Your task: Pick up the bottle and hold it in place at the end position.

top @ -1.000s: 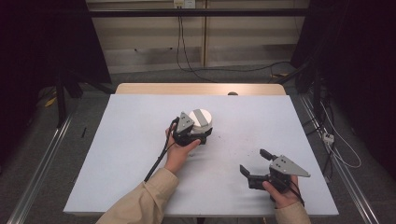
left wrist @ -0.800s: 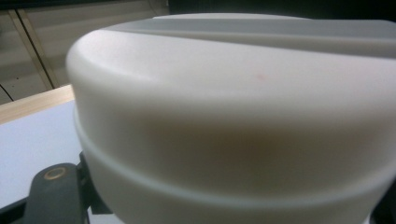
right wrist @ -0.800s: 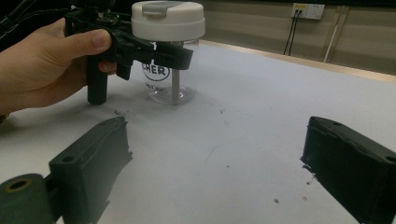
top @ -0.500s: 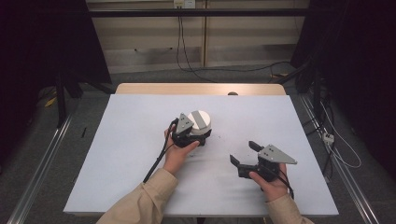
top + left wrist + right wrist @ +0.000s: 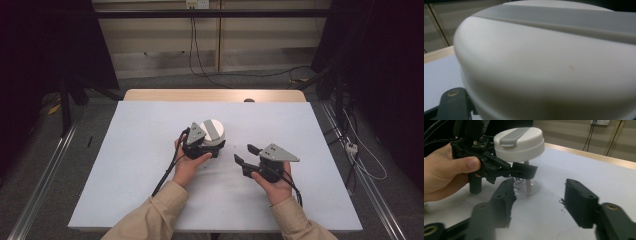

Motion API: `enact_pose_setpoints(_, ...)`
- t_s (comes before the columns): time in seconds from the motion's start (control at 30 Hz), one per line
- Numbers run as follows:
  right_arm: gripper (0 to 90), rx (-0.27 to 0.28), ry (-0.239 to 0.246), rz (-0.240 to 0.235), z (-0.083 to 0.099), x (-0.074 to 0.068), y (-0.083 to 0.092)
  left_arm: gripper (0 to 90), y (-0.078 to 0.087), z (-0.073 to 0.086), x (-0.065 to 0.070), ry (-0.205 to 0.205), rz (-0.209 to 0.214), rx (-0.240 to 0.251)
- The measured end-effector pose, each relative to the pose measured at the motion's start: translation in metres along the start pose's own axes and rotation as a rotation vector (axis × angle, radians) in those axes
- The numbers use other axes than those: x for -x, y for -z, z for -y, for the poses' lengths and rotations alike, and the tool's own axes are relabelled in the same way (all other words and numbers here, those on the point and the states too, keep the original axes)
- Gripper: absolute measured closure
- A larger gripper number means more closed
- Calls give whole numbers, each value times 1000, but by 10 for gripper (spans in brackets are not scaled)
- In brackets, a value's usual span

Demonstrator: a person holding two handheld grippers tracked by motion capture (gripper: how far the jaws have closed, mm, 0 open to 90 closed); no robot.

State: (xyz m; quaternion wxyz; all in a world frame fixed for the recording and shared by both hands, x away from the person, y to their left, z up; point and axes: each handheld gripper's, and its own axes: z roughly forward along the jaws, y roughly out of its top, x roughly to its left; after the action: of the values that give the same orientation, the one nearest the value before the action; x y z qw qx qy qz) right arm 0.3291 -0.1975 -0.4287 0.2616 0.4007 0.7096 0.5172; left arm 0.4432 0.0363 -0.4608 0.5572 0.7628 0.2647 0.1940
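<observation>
On the white table, left gripper [image 5: 212,150] jaws pinch a clear, white-lidded jar [image 5: 520,155].

The jar [image 5: 525,177] is clear, with a white lid [image 5: 519,143] crossed by a grey bar. Both the left gripper [image 5: 200,145] and the right gripper [image 5: 250,155] are black, each topped with a grey plate. The worktop [image 5: 140,150] is pale blue-white, edged in light wood at twelve o'clock. The sleeves [image 5: 150,220] are beige.
</observation>
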Motion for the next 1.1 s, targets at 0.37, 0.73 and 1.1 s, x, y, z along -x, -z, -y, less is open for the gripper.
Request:
enact_pose_setpoints(0.37,719,-28,5,-64,-11,-7,-17,183,1,0,1,-17,-3,-1)
enact_pose_setpoints(0.73,900,-33,1,-104,-21,-13,-31,183,1,1,0,-5,5,0)
enact_pose_setpoints(1.1,900,-69,18,-111,-33,-15,-46,183,0,1,0,18,12,4)
